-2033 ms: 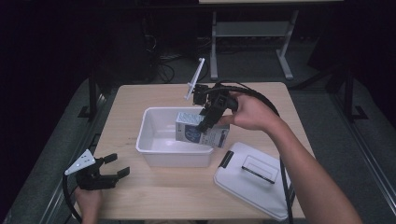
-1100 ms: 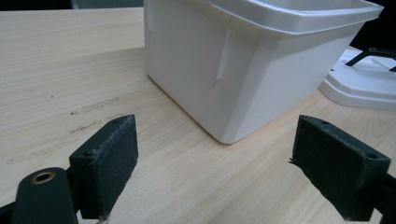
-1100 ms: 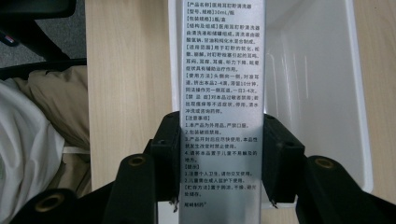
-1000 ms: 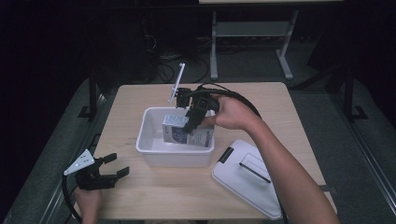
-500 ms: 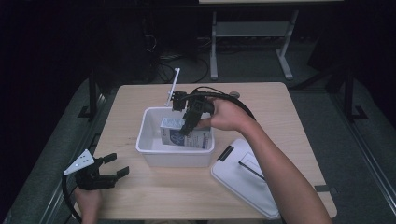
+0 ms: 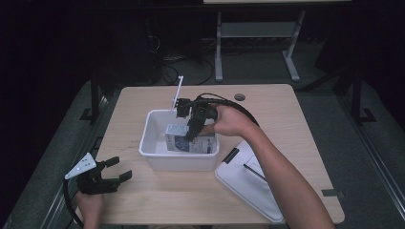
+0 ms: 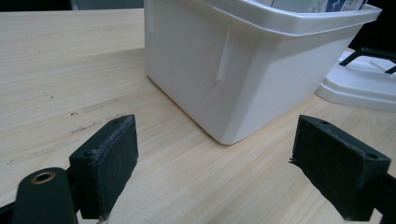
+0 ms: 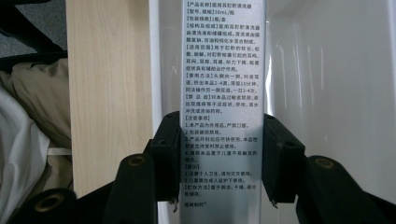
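A white plastic bin [image 6: 157,157] stands mid-table. Inside it is a white and blue carton [image 6: 177,142], tilted, with my right gripper [image 6: 191,128] shut on it. In the right gripper view the black jaws squeeze the carton's narrow grey printed side [image 8: 219,93] above the bin's white interior [image 8: 327,70]. My left gripper [image 6: 111,172] rests open near the table's front left corner, held by a hand. Its own view shows both pads [image 7: 109,161] wide apart with nothing between them, facing the bin's outer wall [image 7: 233,79].
The bin's white lid [image 6: 248,183] with a black handle lies on the table right of the bin, also seen as a lid [image 7: 359,81] beyond the bin. A white stick [image 6: 176,93] leans behind the bin. Bare wooden tabletop [image 6: 143,205] lies in front.
The right gripper has carried the carton leftward and down into the bin. The left gripper has stayed still.
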